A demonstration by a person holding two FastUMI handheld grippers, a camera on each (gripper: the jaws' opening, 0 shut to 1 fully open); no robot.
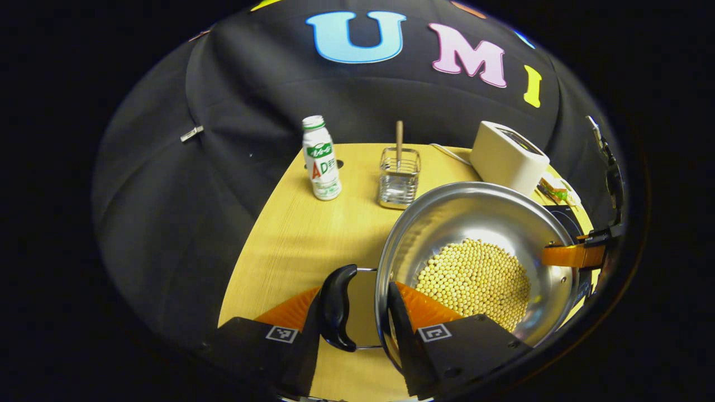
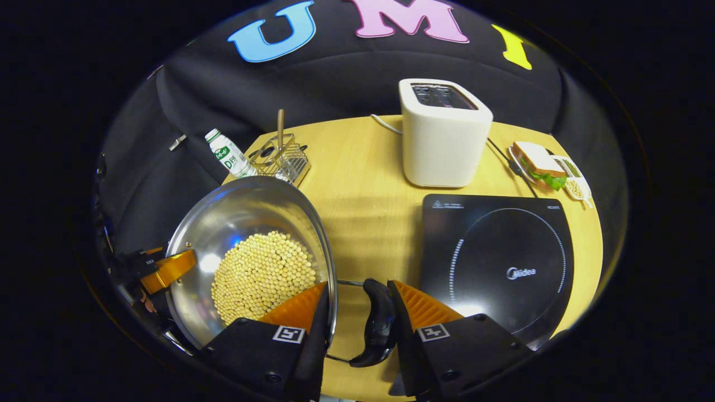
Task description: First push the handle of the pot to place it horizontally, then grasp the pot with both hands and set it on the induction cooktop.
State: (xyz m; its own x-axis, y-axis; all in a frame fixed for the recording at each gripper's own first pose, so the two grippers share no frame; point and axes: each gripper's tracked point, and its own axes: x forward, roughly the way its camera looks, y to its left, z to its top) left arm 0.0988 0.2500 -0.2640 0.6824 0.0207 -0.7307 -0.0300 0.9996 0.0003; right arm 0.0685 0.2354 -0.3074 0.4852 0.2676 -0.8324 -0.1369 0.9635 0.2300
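Already both grippers are on the pot [image 1: 475,245], one at each side handle. The left gripper [image 1: 357,312] straddles the pot's rim: one finger sits outside the black left handle [image 1: 337,307], the other inside the bowl beside the beans [image 1: 475,282]. I judge it closed on handle and rim together, though whether both fingers press firmly I cannot tell for sure. The right gripper [image 2: 357,312] mirrors this, one finger inside the rim, the other just past the right handle [image 2: 379,321], which lies level between them.

Across the pot from each gripper, the other gripper's finger shows against the far rim.

The pot [image 2: 251,245] seems lifted or tilted; its rim hides the table below, so I cannot tell if it touches. It holds a heap of beans [image 2: 262,273].

The cooktop [image 2: 497,262] lies just ahead and to the outer side of the right gripper, bare. Beyond it stand a toaster [image 2: 444,134] and a sandwich [image 2: 536,162]; ahead of the left gripper, a bottle [image 1: 321,159] and a wire rack [image 1: 399,178].

Judged from this, the handle push is done and the two-handed grasp is made. Left: carry the pot sideways over the cooktop and set it down.
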